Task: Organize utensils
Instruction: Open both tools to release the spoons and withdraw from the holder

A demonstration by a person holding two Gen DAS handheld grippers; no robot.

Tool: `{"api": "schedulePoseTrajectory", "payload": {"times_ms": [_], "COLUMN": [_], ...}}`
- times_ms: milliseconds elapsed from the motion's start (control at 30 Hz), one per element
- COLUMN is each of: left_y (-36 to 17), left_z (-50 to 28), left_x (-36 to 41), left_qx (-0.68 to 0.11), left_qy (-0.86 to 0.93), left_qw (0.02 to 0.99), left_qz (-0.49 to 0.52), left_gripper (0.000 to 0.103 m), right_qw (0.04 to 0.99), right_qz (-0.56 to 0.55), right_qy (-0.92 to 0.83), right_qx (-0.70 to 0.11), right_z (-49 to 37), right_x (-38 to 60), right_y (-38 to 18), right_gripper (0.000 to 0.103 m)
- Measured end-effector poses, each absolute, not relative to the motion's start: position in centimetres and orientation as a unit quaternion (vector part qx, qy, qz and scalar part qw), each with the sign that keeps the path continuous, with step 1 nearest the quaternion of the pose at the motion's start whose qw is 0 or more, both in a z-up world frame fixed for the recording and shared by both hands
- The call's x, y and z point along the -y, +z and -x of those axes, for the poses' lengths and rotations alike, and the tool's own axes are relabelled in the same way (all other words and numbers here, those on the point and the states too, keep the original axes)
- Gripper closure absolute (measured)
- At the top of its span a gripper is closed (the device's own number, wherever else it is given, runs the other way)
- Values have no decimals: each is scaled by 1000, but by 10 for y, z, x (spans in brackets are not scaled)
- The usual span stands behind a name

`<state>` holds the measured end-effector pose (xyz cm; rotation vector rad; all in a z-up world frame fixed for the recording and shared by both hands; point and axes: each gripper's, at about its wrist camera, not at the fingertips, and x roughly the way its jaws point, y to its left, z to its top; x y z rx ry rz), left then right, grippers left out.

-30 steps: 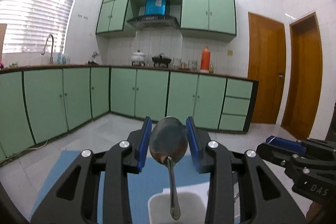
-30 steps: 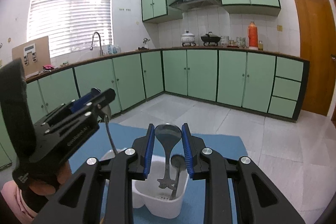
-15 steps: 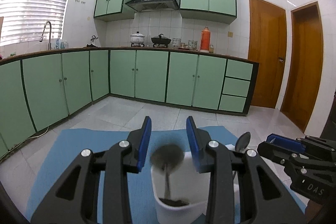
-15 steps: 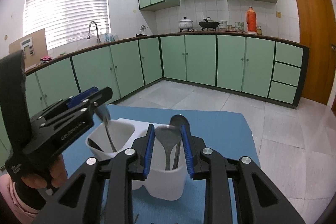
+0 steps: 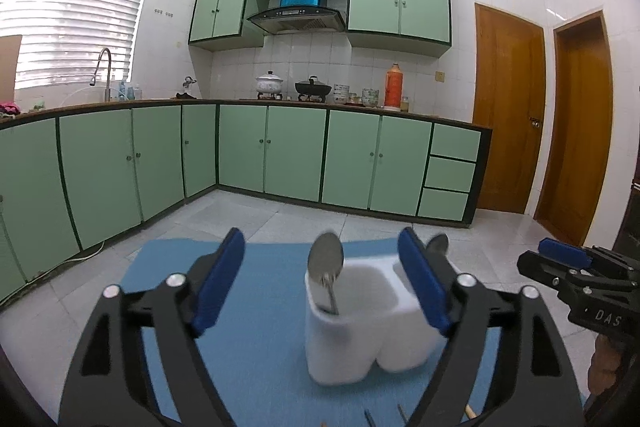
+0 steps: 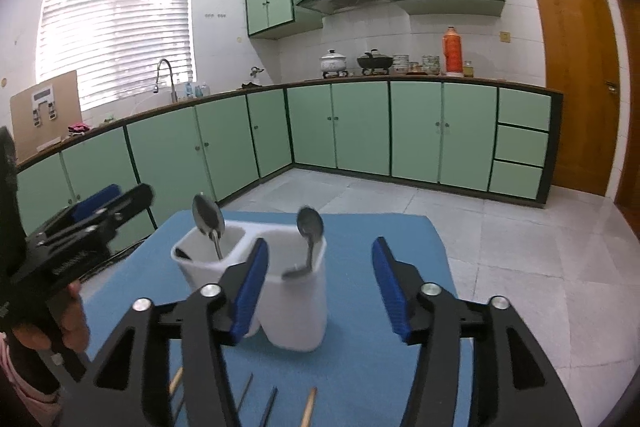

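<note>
A white two-compartment utensil holder (image 5: 360,319) (image 6: 280,287) stands on a blue mat (image 5: 260,347) (image 6: 360,367). One metal spoon (image 5: 327,269) (image 6: 209,221) stands in its left compartment, another spoon (image 6: 310,233) (image 5: 437,247) in its right one. My left gripper (image 5: 320,287) is open and empty, its jaws either side of the holder. My right gripper (image 6: 318,291) is open and empty just in front of the holder. Each gripper shows in the other's view, the left gripper (image 6: 86,223) at left and the right gripper (image 5: 576,275) at right.
Several loose utensils and wooden sticks (image 6: 308,407) lie on the mat's near edge. Green floor cabinets (image 5: 280,155) and a tiled floor (image 6: 520,247) lie beyond the mat. Two wooden doors (image 5: 508,115) stand at the right.
Both grippers have opened and let go of their spoons, which now stand in the holder. Both grippers have drawn back from it.
</note>
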<state>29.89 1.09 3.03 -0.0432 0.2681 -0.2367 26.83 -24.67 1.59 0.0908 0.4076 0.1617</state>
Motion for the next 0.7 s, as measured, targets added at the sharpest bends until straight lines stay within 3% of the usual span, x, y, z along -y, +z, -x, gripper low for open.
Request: {"api": "schedulePoseTrajectory", "payload": {"times_ms": [100,267,700], "left_y": [24,8,-57], "left_z": [-276,-242,-157], "left_x": [-17,-23,-42], "left_qx": [-140,-164,-235], "left_qy": [-116,-112,-83], "left_qw": [983,980,968], "left_qz": [25,23,33], "left_gripper": [15,12,9], "right_qw": [975,973,964], "right_qz": [-47,-46,-58], "right_qy": [77,71,52], "right_qx": [-203,-213,-255], "right_z": [-248,-211,-129], "right_x": [251,251,242], "right_y": [9,-7,-71], "right_gripper": [34,24,22]}}
